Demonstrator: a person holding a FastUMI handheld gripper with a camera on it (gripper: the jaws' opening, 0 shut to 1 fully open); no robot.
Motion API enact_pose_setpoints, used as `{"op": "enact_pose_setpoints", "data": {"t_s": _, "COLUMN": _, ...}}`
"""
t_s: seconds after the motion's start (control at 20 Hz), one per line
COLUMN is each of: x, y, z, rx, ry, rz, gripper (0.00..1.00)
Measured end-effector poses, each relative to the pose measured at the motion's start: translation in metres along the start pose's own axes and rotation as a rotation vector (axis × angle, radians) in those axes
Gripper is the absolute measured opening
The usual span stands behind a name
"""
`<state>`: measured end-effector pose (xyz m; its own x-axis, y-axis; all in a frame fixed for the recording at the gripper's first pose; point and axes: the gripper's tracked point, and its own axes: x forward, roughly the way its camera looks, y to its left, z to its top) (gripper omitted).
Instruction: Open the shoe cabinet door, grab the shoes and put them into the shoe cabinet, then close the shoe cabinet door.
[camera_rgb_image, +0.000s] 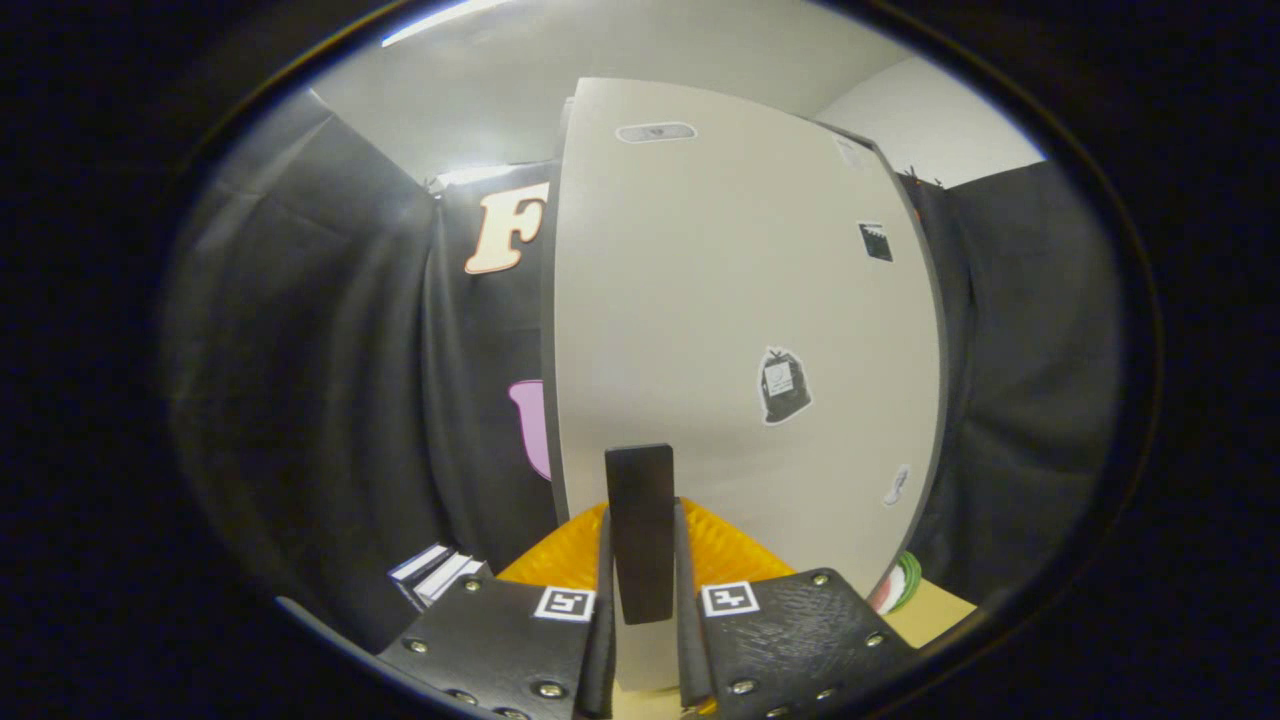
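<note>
The fingers (640, 590) clamp the dark upright bar handle (640, 530) low on the off-white flat cabinet door (720, 300), presumably to swing it; an orange woven thing (560, 555) lies just below the door.

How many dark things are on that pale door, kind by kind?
Black handle, gripped between the fingers of the tool: 1
Dark stickers on the door: 2
Total: 3

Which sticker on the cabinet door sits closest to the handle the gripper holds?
The black bag-shaped sticker, just above and right of the dark handle; the other stickers lie farther off.
</note>
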<state>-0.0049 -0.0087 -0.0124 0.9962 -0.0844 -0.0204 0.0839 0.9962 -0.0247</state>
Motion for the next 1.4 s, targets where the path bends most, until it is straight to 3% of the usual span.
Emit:
{"op": "enact_pose_setpoints", "data": {"t_s": 0.6, "x": -0.099, "y": -0.065, "z": 0.007, "rx": 0.042, "ry": 0.033, "rz": 0.057, "gripper": 0.24}}
{"op": "enact_pose_setpoints", "data": {"t_s": 0.8, "x": -0.143, "y": -0.112, "z": 0.012, "rx": 0.024, "ry": 0.037, "rz": 0.053, "gripper": 0.24}}
{"op": "enact_pose_setpoints", "data": {"t_s": 1.4, "x": -0.218, "y": -0.258, "z": 0.029, "rx": -0.023, "ry": 0.003, "rz": -0.130, "gripper": 0.23}}
